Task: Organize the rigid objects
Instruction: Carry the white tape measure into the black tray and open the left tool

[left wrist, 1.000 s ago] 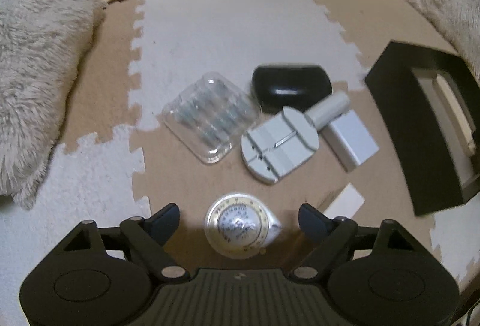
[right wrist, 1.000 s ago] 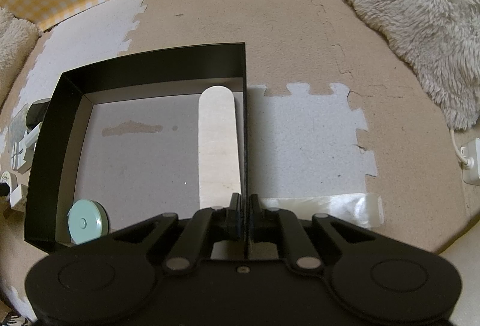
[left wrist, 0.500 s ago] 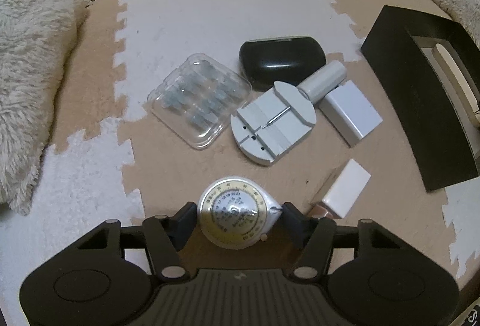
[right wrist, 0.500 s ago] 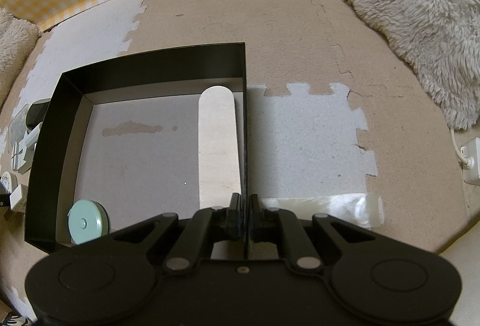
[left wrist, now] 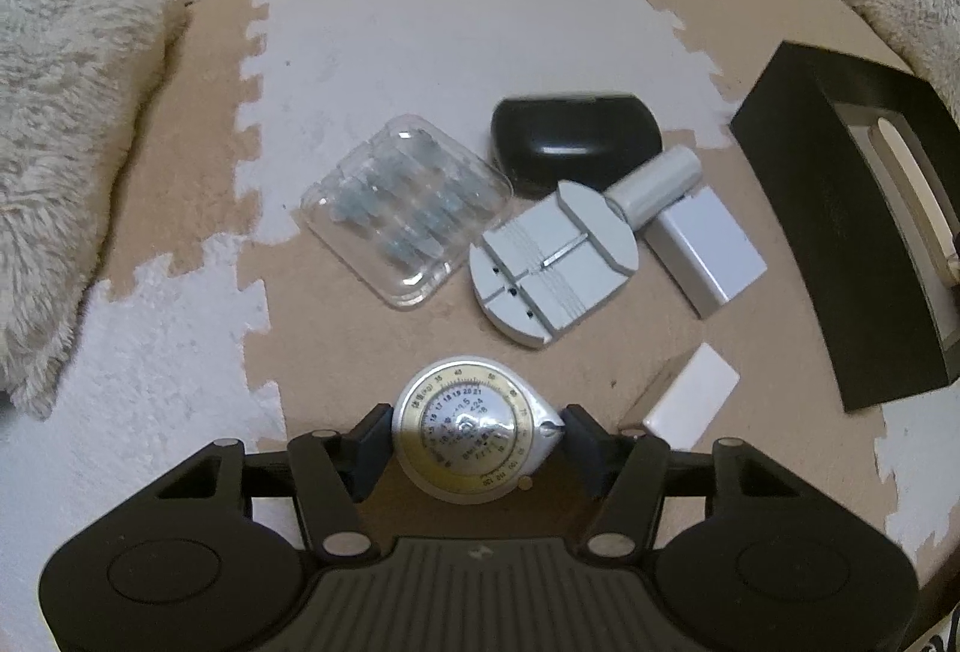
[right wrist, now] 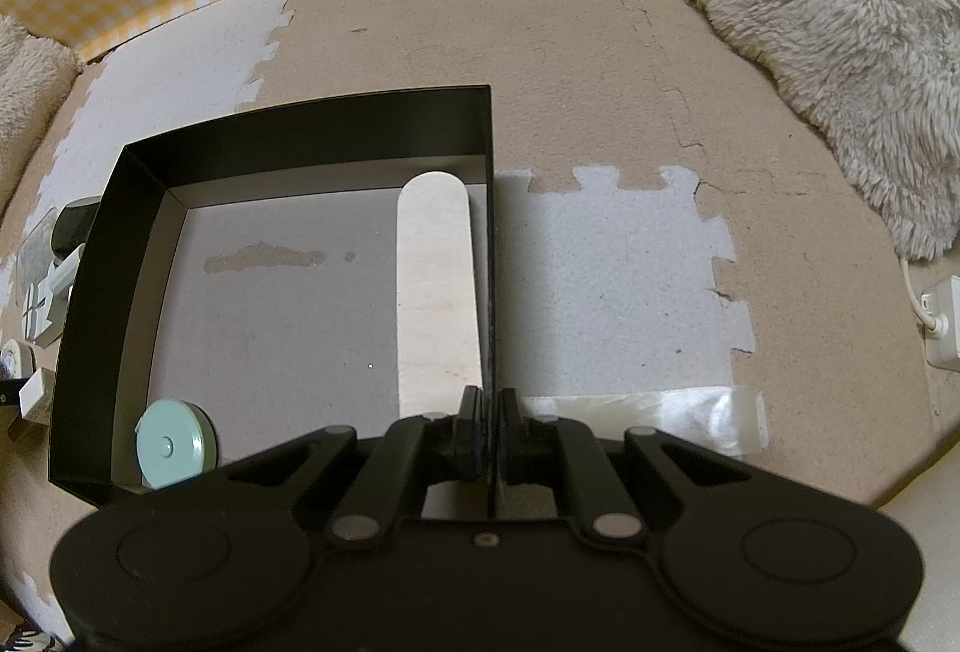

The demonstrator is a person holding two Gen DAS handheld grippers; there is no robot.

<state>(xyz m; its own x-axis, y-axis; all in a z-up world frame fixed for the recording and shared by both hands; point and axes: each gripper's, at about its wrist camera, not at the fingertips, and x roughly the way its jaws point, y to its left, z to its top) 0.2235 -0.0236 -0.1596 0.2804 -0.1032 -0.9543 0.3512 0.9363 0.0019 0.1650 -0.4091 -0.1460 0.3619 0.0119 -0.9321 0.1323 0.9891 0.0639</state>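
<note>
L gripper [left wrist: 477,433] points down at the floor mat [left wrist: 420,51]; jaws have just been closing and now sit about half open, pads pressed on both sides of a round dial gauge [left wrist: 474,433], which lies on the mat. Ahead of it: grey watch tool [left wrist: 552,265], clear plastic case [left wrist: 411,208] to its left, black case [left wrist: 573,144] further ahead, white cylinder [left wrist: 657,184] and grey block [left wrist: 708,250] ahead-right. Small white block [left wrist: 690,403] just right of the gripper.

R gripper [right wrist: 489,427] nearly fully closed, pinching the right wall of the black box [right wrist: 300,129]. In the box: wooden stick [right wrist: 438,286] just ahead along that wall, mint round tape [right wrist: 171,442] in the near-left corner. White plug [right wrist: 942,322] well off to the right.
</note>
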